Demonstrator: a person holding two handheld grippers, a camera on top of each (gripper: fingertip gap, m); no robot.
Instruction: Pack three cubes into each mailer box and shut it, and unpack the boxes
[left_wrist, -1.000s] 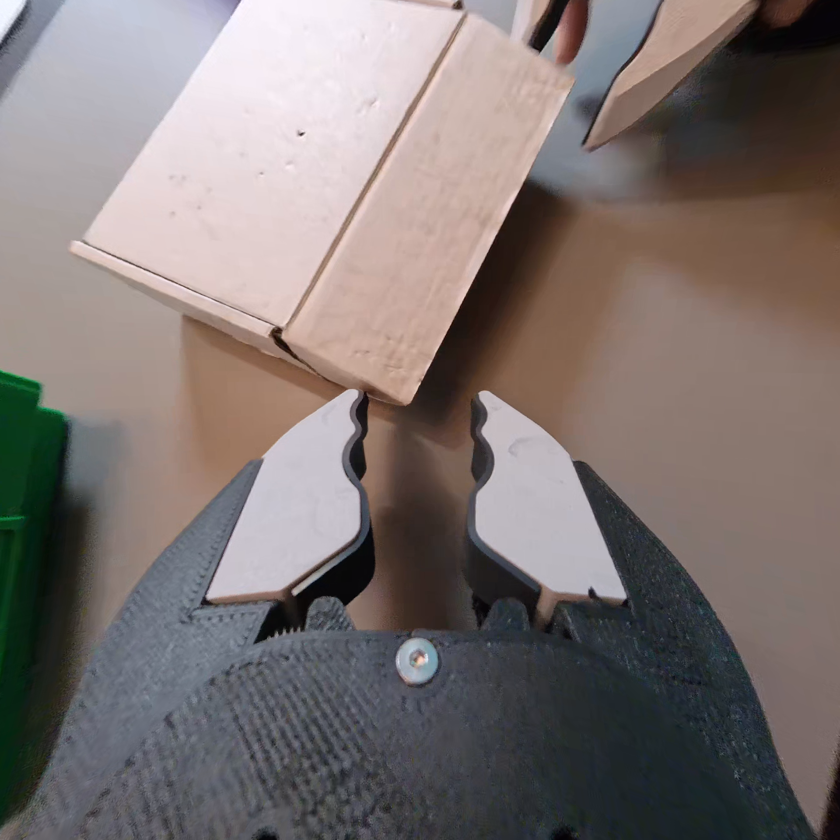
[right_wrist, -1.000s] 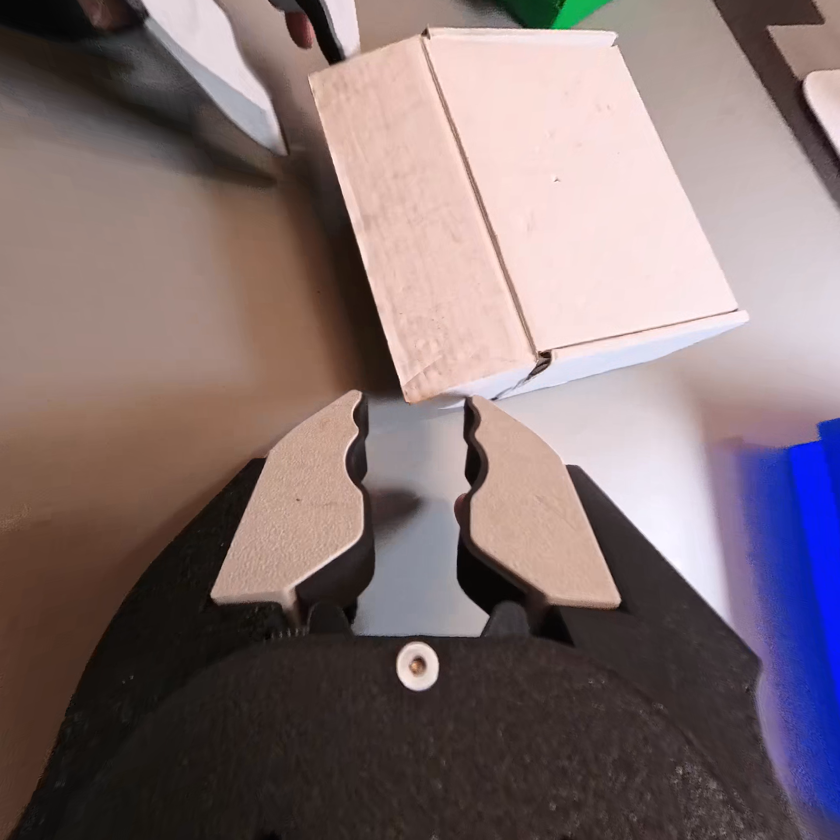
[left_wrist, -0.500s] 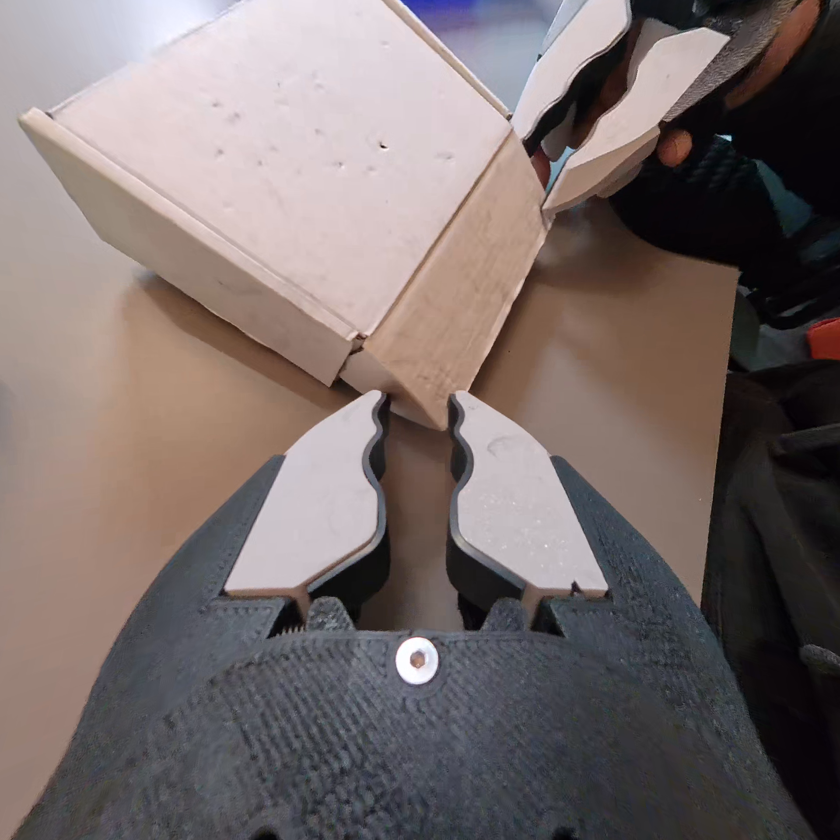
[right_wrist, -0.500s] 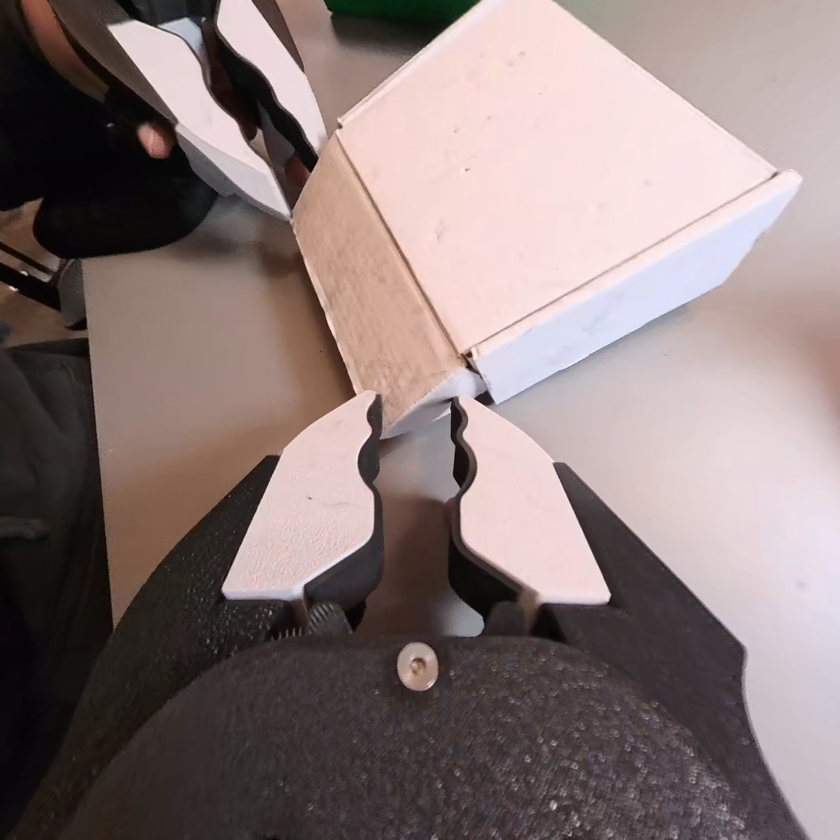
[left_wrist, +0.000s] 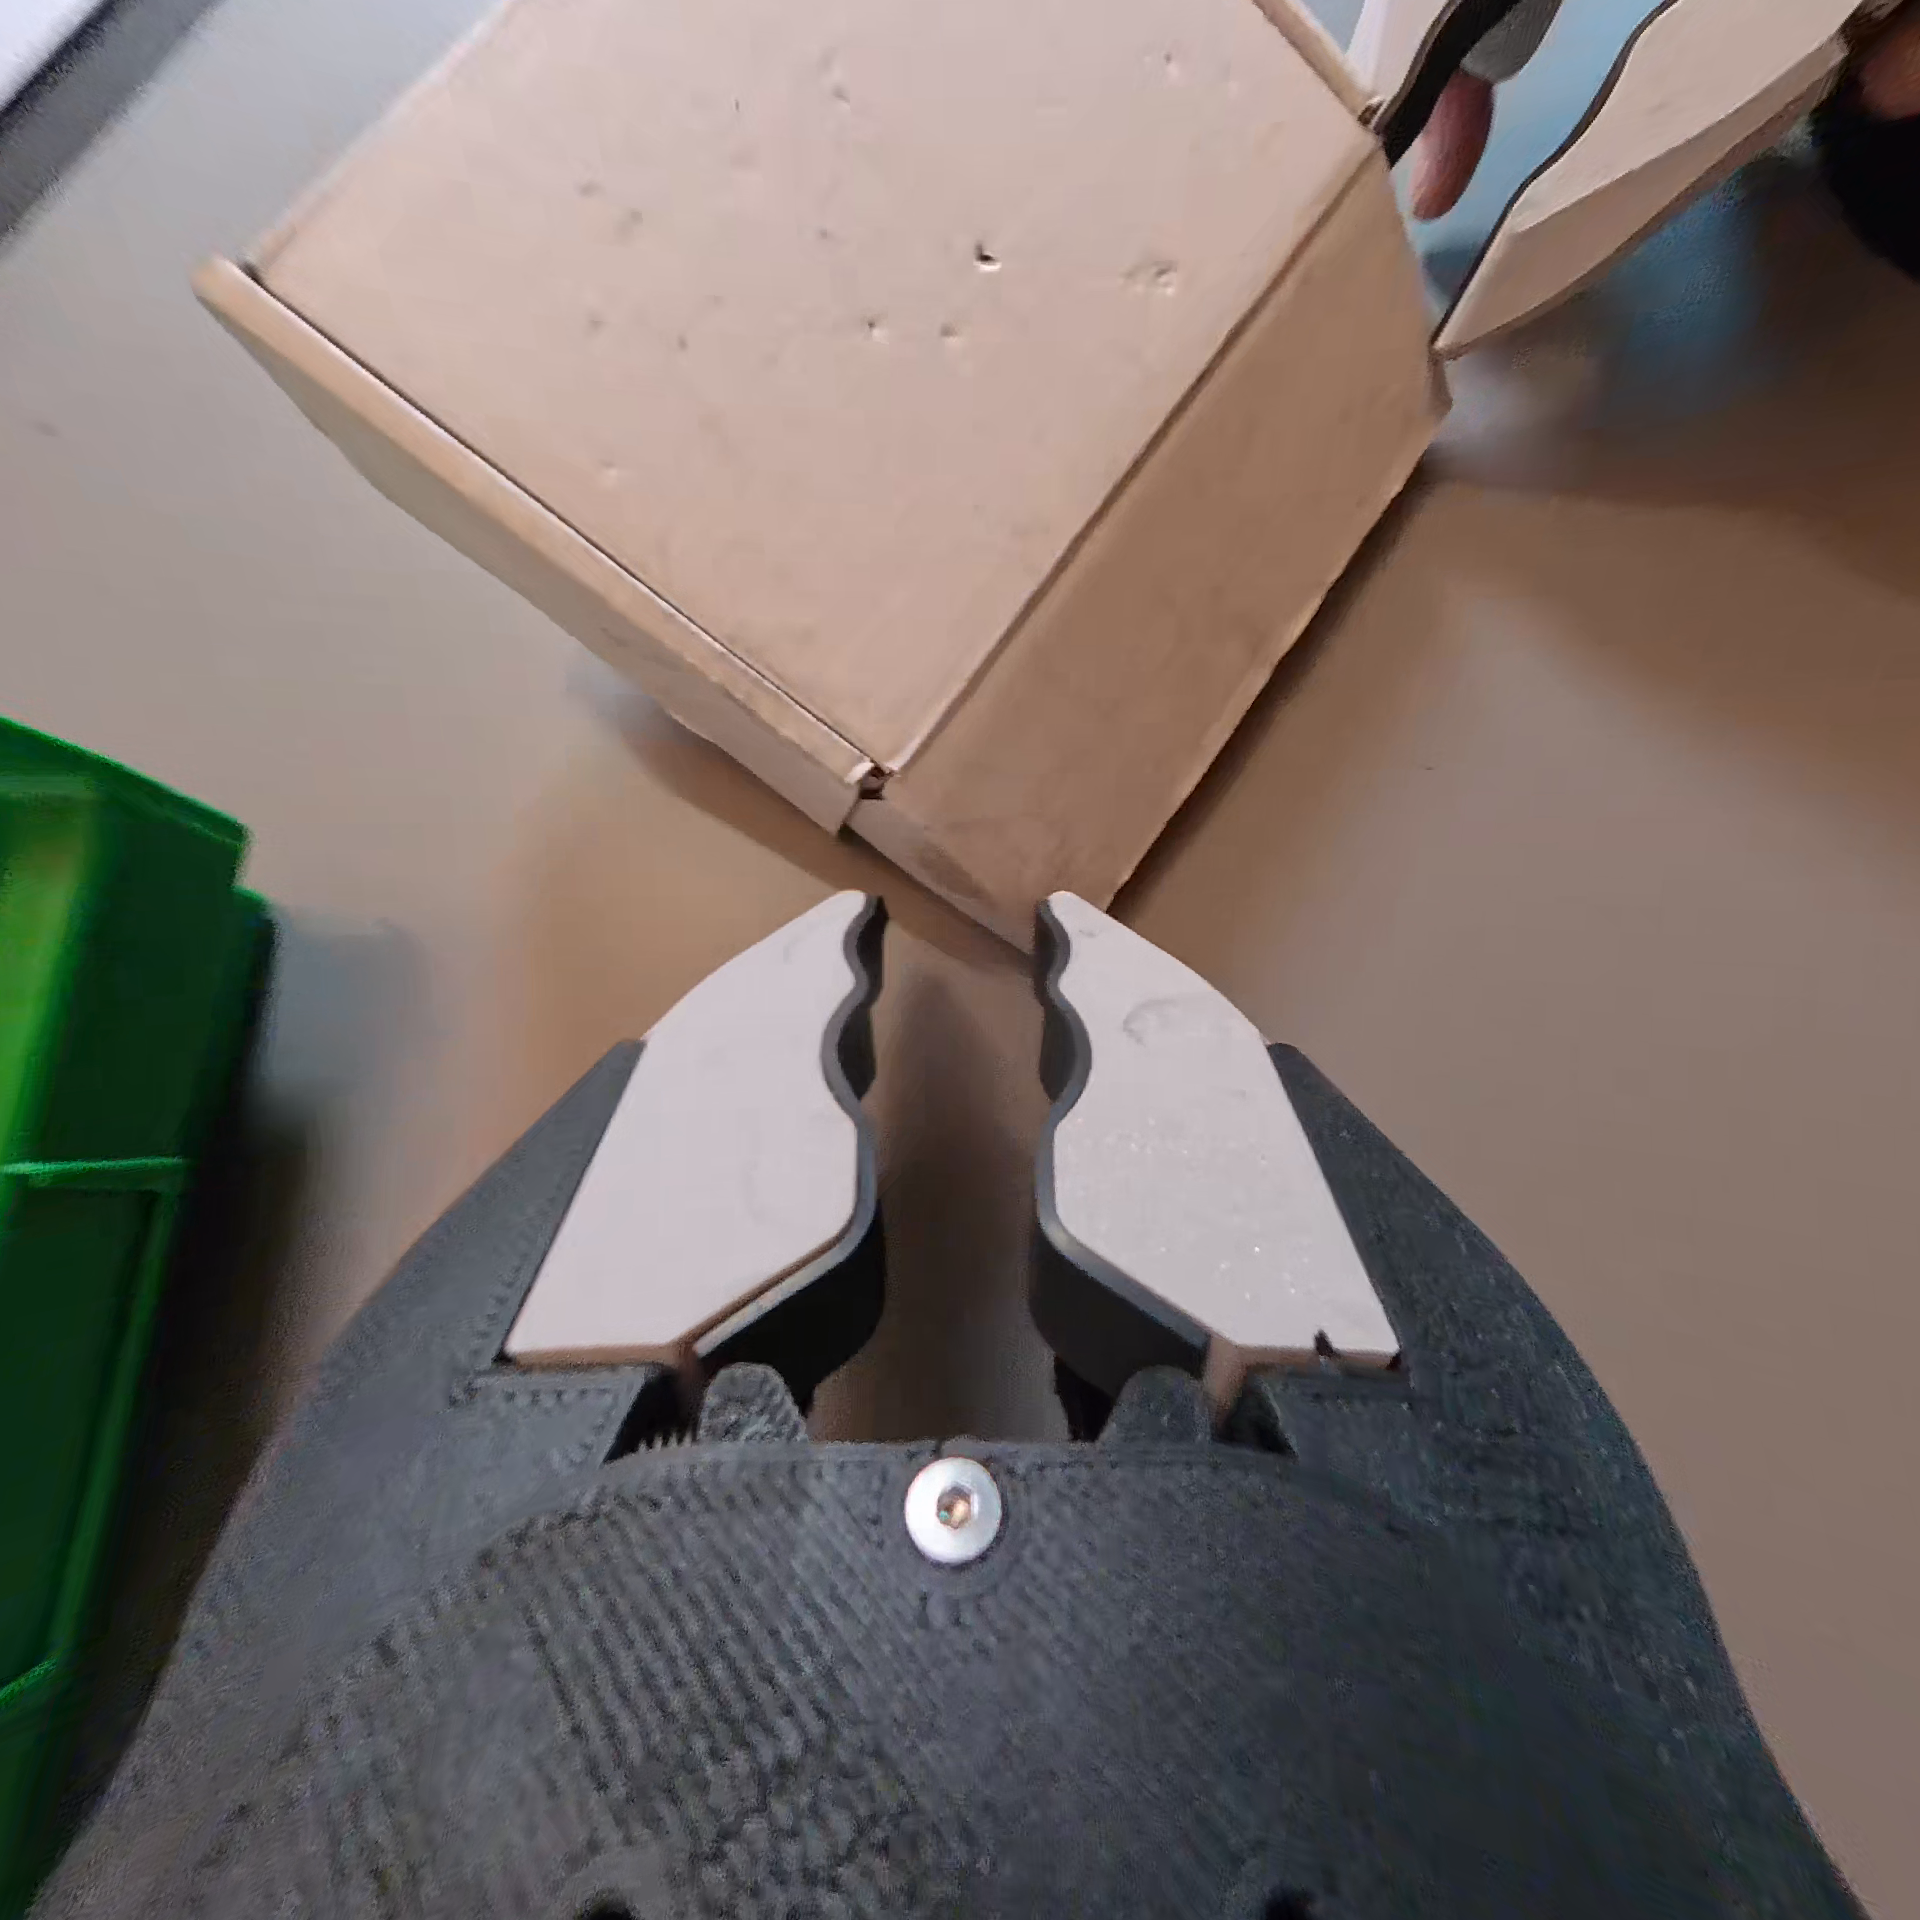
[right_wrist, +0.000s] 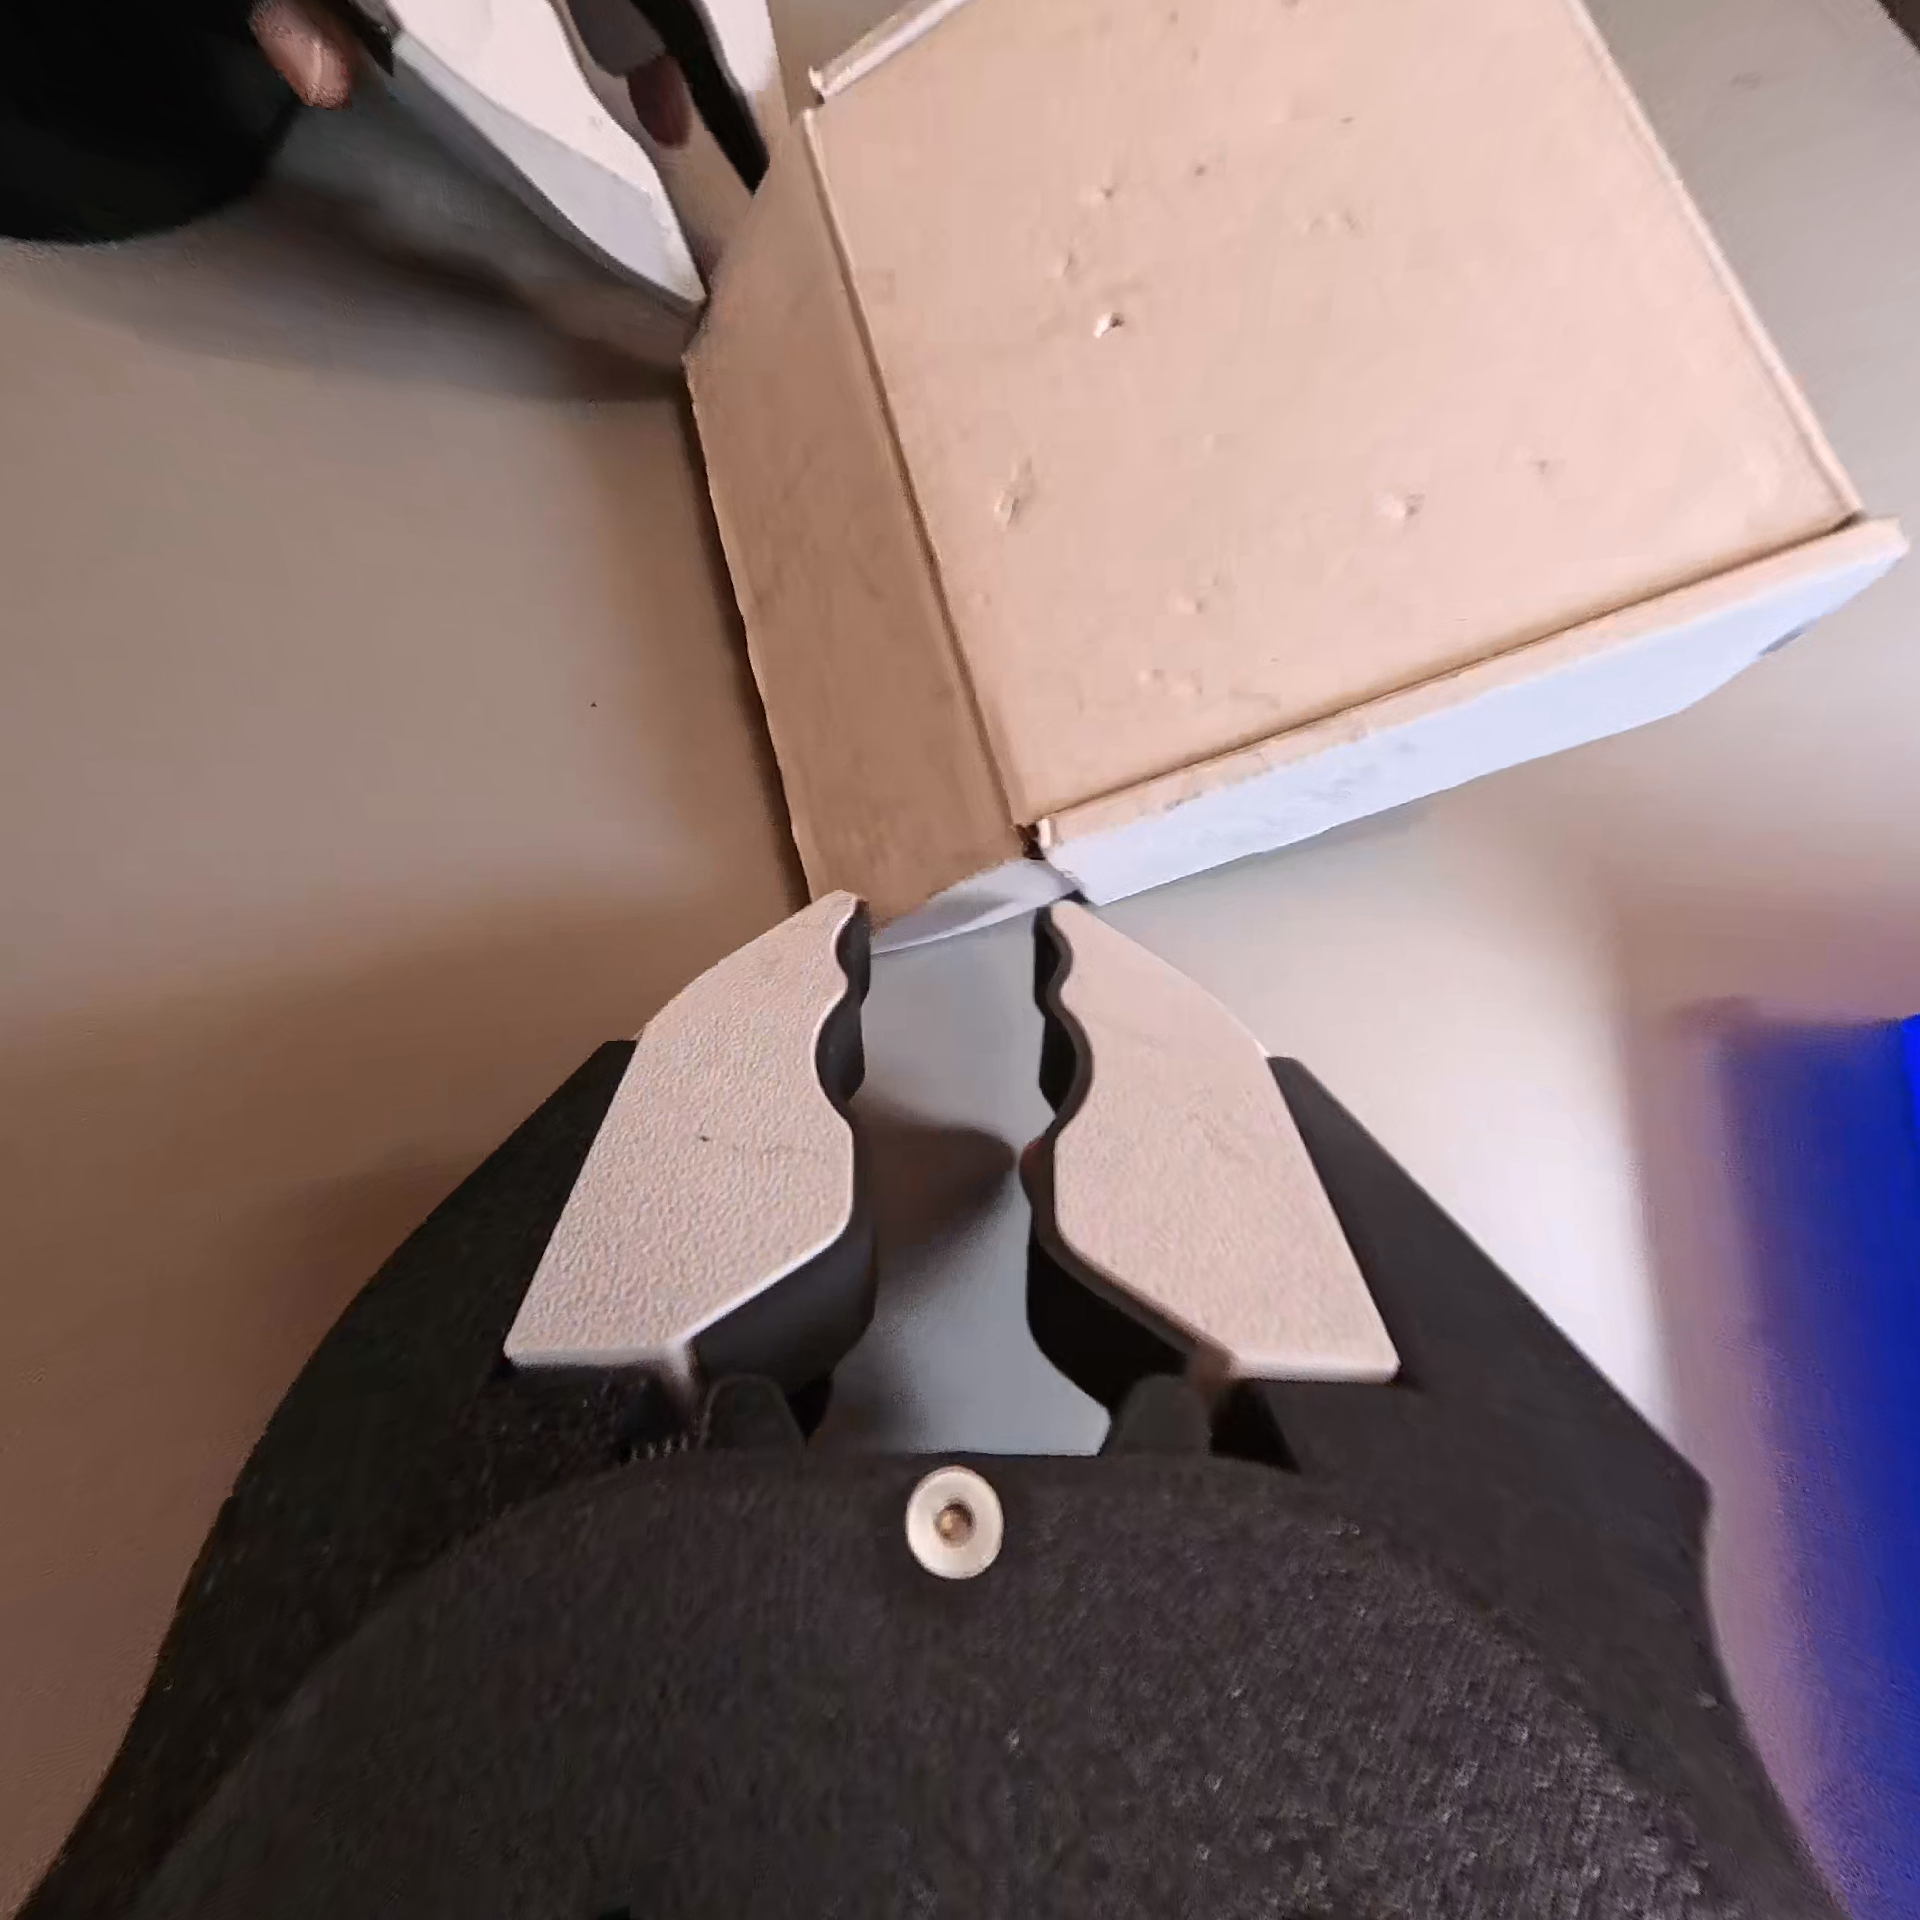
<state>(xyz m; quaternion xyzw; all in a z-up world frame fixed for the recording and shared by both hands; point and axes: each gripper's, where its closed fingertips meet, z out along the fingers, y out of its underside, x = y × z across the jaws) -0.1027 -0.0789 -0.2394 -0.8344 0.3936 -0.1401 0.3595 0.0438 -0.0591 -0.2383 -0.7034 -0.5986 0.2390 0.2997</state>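
I see the closed box (left_wrist: 831, 343) tilted on the counter (left_wrist: 1507, 883), one corner at each gripper. My left gripper (left_wrist: 958, 914) and right gripper (right_wrist: 951, 914) have jaws apart, gripping nothing. A green bin (left_wrist: 94, 1091) sits left.

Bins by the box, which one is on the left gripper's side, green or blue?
The green bin, at the left edge of the left wrist view, beside the left gripper. The blue one appears only in the right wrist view.
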